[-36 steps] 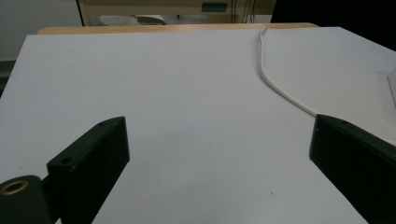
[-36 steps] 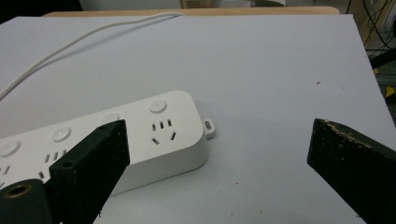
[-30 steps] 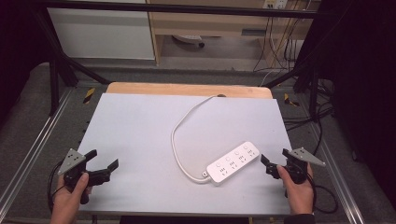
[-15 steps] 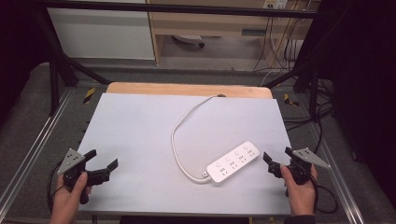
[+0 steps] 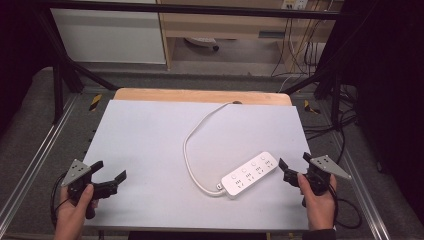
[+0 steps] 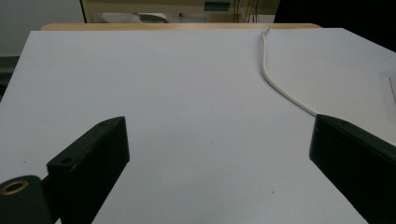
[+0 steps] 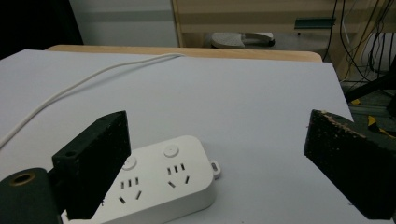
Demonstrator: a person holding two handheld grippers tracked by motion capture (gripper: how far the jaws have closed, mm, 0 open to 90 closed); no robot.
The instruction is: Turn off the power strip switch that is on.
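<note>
A white power strip (image 5: 250,174) of smooth moulded plastic, a rounded oblong slab, is seen lying flat on the desk (image 5: 150,135), whose top is a matt pale grey sheet over a light wooden board showing along the far edge. The strip's long axis is laid on a diagonal: one end is pointed toward the near middle of the desk, the other toward the right edge. Round buttons and slotted sockets are ranged along its upper face. A round white cable (image 5: 192,135) is led from the strip's near-left end, curved in a loop to the left of the strip and then carried away to the far edge of the desk.

The right hand-held gripper (image 5: 295,167) is held just beside the strip's far-right end, apart from it, with its black, roughly textured jaws spread wide and nothing between them. The left hand-held gripper (image 5: 107,175) is held well to the left of the strip, near the desk's front-left corner, its smooth black jaws likewise spread and nothing grasped.
</note>
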